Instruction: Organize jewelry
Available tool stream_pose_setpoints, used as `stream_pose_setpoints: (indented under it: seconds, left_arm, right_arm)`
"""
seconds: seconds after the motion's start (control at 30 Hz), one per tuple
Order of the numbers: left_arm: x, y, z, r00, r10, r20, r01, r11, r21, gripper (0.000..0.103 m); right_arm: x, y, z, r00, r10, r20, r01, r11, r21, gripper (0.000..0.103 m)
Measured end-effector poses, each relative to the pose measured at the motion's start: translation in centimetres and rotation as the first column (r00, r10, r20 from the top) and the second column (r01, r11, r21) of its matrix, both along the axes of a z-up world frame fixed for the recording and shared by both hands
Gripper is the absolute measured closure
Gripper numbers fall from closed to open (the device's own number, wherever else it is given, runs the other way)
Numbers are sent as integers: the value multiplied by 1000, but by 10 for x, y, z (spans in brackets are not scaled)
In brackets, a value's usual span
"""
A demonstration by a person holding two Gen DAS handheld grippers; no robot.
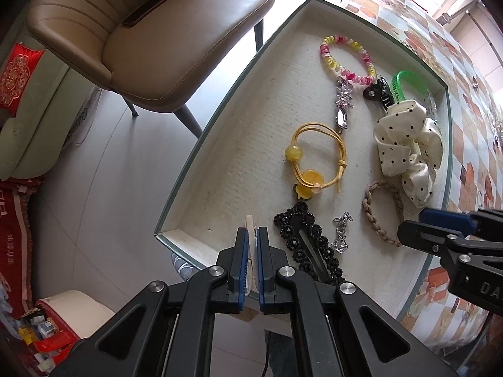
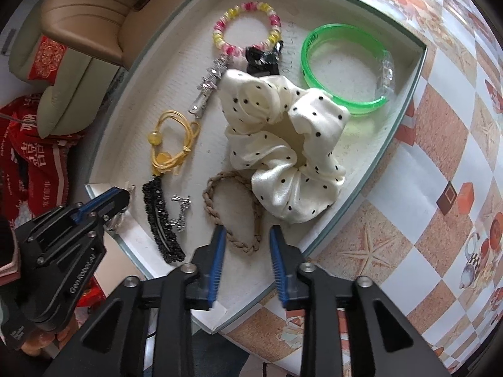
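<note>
- Behind the work area stand a beige chair (image 1: 135, 40) and a grey floor; on the tiled tablecloth (image 2: 440, 188) lies a shallow box (image 1: 220, 119) with a pale lining.
- Inside the box are the jewelry pieces: a pink and yellow bead bracelet (image 2: 248, 28) at 12 o'clock, a green bangle (image 2: 342, 69) at 2 o'clock, a dotted scrunchie (image 2: 283, 144) in the middle, a yellow cord bracelet (image 2: 173, 144) at 9 o'clock, a black hair clip (image 2: 162, 223) at 7 o'clock, and a braided band (image 2: 232, 210) at 6 o'clock.
- The left gripper (image 1: 251, 242) is clenched on the near wall of the box, with the thin edge between its blue pads, so it seems to steady the box.
- The right gripper (image 2: 246, 242) is released, its fingers apart, above the near part of the braided band; one finger (image 2: 218, 245) is over the band's left side. I cannot tell if it touches.
- My judgement: the step in hand is the picking or arranging of the braided band.
- The next move calls for lowering the fingers on both sides of the braid and closing gently, because it is thin and lies flat, and the scrunchie is touching it at 1 o'clock.
</note>
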State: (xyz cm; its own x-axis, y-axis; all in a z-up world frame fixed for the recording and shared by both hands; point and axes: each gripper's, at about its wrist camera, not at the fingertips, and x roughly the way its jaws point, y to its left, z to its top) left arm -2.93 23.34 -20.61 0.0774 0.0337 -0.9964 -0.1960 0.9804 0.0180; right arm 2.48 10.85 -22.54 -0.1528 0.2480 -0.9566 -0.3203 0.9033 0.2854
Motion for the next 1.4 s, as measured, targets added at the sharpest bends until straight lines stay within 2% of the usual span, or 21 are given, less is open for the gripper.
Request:
stream_pose_setpoints:
  seconds: [0.07,0.43,1.0,1.03,1.07,1.1,1.17,1.27,1.4]
  left_arm:
    - [-1,-2,2,1000,-1,1,1,1000,-1,95]
    - [-7,-15,14,1000,5,8,-5,1000,-14,95]
    - [-1,-24,7,1000,-16,-3,15,1000,-24,95]
    - [-1,-23,6,1000,-16,-3,16,1000,-25,89]
    - [0,-22,7,1000,-13,-4,12,1000,-27,35]
    - [0,-21,8,1000,-6,-5,6,1000,-17,1]
    - [0,-22,11,999,-4,35,3,1000,23,0]
    - [1,-25,5,999,-2,39,2,1000,9,0]
    - [1,-27,0,999,-10,51,8,1000,29,0]
  right_arm:
    - [0,-1,7,1000,0,7,0,1000,8,57]
    - [4,-14,37,999,-19,44,17,999,34,53]
    - [1,-65,45,998,-30,58,29,1000,13,53]
    - [1,-67,46,998,-31,58,30,999,11,52]
    - [1,-68,46,998,-32,58,32,999,10,52]
    - [1,-70,47,998,-34,58,33,999,10,52]
    - [2,-70,48,998,-36,59,35,999,9,52]
    - [2,-73,51,997,-38,62,38,999,11,52]
    - [3,-74,53,997,-41,69,40,999,5,49]
